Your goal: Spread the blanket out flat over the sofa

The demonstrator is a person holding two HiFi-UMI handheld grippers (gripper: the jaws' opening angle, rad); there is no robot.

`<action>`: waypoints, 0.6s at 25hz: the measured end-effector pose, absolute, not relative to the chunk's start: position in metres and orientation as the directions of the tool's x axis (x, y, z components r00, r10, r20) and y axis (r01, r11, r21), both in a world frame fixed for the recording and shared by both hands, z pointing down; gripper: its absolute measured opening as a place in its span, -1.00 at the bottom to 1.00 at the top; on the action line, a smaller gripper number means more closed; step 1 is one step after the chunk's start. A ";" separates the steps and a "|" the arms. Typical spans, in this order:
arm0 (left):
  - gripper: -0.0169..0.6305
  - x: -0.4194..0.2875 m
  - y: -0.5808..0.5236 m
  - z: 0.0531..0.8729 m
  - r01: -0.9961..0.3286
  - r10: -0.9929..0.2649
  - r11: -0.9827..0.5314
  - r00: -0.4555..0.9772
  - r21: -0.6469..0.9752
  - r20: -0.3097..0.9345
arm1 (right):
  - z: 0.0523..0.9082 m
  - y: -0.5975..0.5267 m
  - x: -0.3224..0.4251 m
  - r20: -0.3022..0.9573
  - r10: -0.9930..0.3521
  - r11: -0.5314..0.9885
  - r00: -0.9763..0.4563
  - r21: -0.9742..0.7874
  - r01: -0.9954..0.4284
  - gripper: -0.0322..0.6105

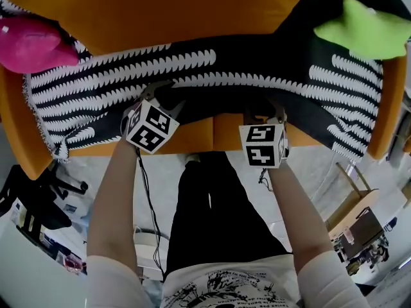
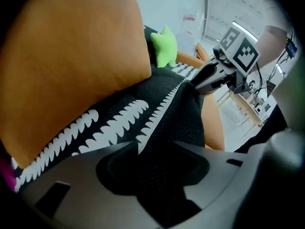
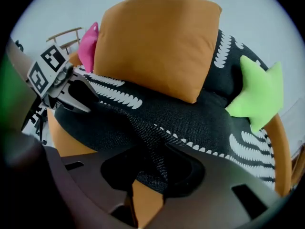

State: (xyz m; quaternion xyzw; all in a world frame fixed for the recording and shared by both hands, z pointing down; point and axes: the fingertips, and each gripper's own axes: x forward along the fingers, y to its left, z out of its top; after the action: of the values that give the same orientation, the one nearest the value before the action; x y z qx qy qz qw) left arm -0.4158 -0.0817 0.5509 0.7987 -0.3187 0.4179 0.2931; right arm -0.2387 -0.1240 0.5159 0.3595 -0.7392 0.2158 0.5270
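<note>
A black blanket (image 1: 192,69) with white leaf-like stripes lies bunched across the seat of the orange sofa (image 1: 212,133), running under a big orange cushion (image 1: 180,11). My left gripper (image 1: 164,95) sits at the blanket's front edge, left of centre, and its jaws (image 2: 155,147) are shut on a fold of the black cloth (image 2: 157,128). A hand's width to the right, my right gripper (image 1: 263,111) holds the same edge. There the cloth (image 3: 143,123) is pinched between its jaws (image 3: 150,149), with orange seat showing below.
A pink cushion (image 1: 29,43) lies at the sofa's left end and a lime green star cushion (image 1: 372,27) at its right end, both on the blanket. The person's legs (image 1: 212,204) stand against the sofa front. A wooden frame (image 1: 353,204) stands on the floor at right, a black chair base (image 1: 32,197) at left.
</note>
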 end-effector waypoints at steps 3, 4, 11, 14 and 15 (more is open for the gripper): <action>-0.57 -0.420 -0.082 0.548 -0.750 -0.311 -0.644 0.437 0.151 0.844 | 0.516 -0.131 -0.235 0.927 -0.344 0.614 -0.152 0.100 -0.783 -0.72; -0.67 -0.422 -0.081 0.545 -0.750 -0.325 -0.647 0.436 0.138 0.839 | 0.515 -0.132 -0.236 0.924 -0.351 0.610 -0.151 0.103 -0.785 -0.77; -0.87 -0.417 -0.059 0.521 -0.736 -0.356 -0.664 0.462 0.128 0.812 | 0.491 -0.111 -0.232 0.913 -0.357 0.612 -0.196 0.070 -0.788 -0.79; -0.88 -0.411 -0.049 0.513 -0.722 -0.353 -0.679 0.481 0.134 0.802 | 0.477 -0.101 -0.227 0.903 -0.370 0.607 -0.220 0.055 -0.793 -0.79; -0.88 -0.409 -0.045 0.510 -0.719 -0.353 -0.681 0.486 0.136 0.800 | 0.472 -0.096 -0.225 0.899 -0.375 0.609 -0.226 0.055 -0.791 -0.79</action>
State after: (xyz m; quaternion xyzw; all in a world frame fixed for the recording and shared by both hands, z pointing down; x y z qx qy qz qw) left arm -0.4092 -0.0454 0.5097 0.8294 -0.3233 0.3907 0.2343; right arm -0.2248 -0.0964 0.4722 0.3870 -0.7533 0.2138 0.4869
